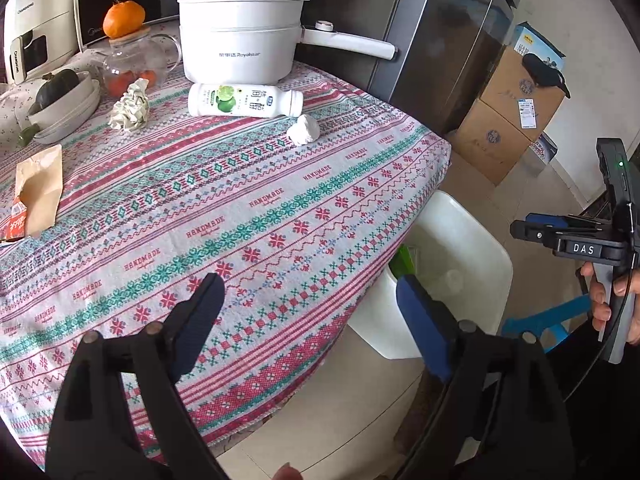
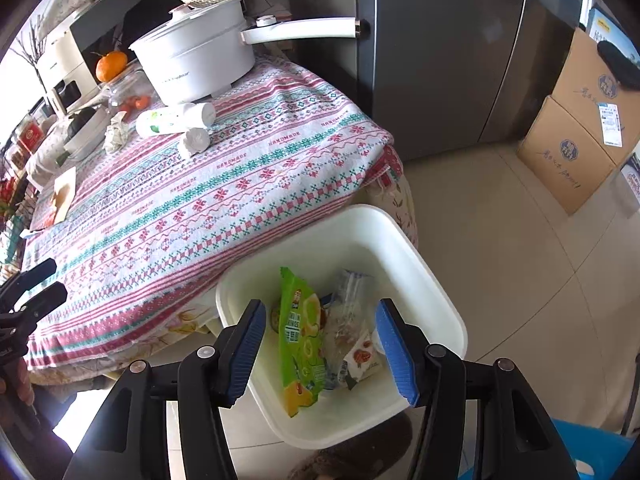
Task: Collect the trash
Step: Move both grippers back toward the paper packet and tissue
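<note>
- My left hand-held gripper (image 1: 308,308) hangs over the bench's (image 1: 248,216) near right corner, jaws wide apart, empty.
- Crumpled paper (image 1: 130,106), a smooth plastic bottle (image 1: 245,100) lying lengthwise along the far edge, and a white wad (image 1: 303,129) sit on woven cloth.
- My right hand-held gripper (image 2: 320,352), jaws apart, hovers above the white bin (image 2: 436,276) holding glossy wrappers (image 2: 300,340).

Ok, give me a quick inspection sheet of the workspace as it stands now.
Surface: table under patterned cloth, bare in front.
Job's things: white bin on the floor beside the table holds a green wrapper and clear packets; bottle, white wad, crumpled paper and brown bag remain on the table.
Clutter: cooking pot, bowls, glass jar with orange.
Grippers: left gripper open, empty; right gripper open over the bin, empty.
Cables: nothing seen.
Surroundings: fridge, cardboard boxes, tiled floor.
</note>
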`<state>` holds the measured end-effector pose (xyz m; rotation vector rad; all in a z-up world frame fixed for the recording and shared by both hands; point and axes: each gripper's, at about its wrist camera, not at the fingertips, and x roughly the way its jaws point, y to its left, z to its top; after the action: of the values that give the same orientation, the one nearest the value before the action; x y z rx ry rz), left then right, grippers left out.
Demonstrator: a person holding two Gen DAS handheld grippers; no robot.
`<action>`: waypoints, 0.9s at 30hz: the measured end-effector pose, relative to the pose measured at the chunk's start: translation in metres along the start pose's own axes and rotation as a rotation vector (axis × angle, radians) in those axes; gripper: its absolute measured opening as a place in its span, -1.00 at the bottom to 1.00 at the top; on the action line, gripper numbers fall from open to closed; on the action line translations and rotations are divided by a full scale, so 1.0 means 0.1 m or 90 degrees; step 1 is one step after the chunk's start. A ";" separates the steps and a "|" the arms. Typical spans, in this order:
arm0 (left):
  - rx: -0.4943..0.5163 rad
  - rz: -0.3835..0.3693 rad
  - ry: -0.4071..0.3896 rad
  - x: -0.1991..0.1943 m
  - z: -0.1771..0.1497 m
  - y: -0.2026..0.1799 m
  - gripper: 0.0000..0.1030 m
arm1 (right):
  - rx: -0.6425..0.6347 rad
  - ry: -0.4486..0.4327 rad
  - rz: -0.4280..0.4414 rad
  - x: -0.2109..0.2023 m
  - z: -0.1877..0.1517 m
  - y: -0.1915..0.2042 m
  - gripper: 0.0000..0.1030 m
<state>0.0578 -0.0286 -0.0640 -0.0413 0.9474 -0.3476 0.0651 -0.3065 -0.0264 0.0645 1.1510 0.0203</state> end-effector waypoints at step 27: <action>-0.069 0.147 -0.048 -0.39 0.21 1.11 0.98 | -0.124 -0.019 0.016 0.11 0.48 1.19 0.68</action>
<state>0.0843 0.0861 -0.0413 -0.0435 0.8853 -0.0809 0.1155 -0.1892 -0.0095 -0.0937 1.1140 0.1538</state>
